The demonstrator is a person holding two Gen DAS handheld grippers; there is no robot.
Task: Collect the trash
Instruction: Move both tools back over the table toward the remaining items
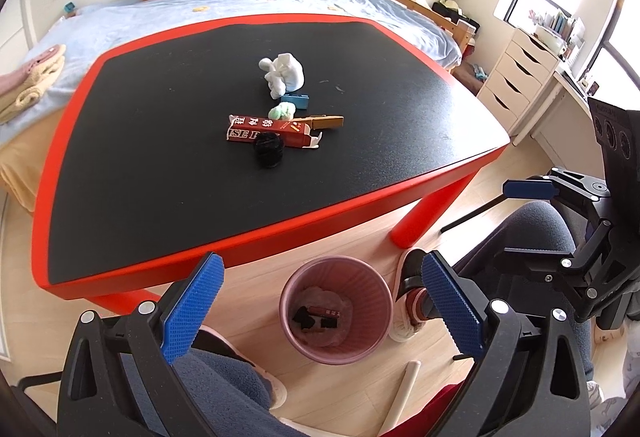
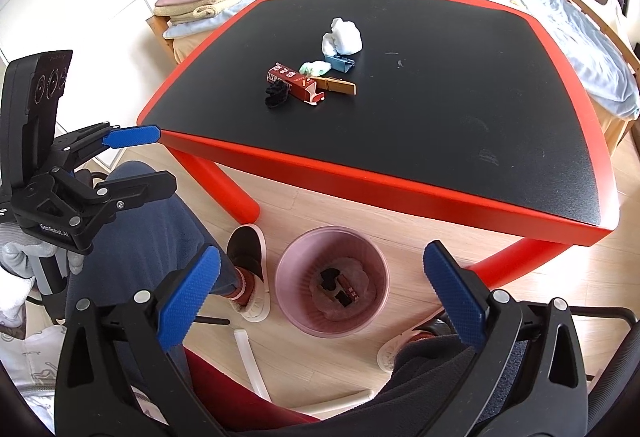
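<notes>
Both claws (image 1: 322, 301) (image 2: 320, 297) wide, empty, above pink bin (image 1: 362, 271) beside red table edge (image 1: 320, 225).

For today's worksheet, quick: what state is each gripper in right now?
Left gripper: open, holding nothing, above the pink bin.
Right gripper: open, holding nothing, above the same bin.

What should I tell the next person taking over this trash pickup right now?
Left claw: open, empty, above the pink bin.
Right claw: open, empty, above the same bin.
Done: a few dark scraps and a small red pack already lie in the bin.
Left on the table: white crumpled paper, blue clip, green wad, red carton, brown piece, black wad.
</notes>
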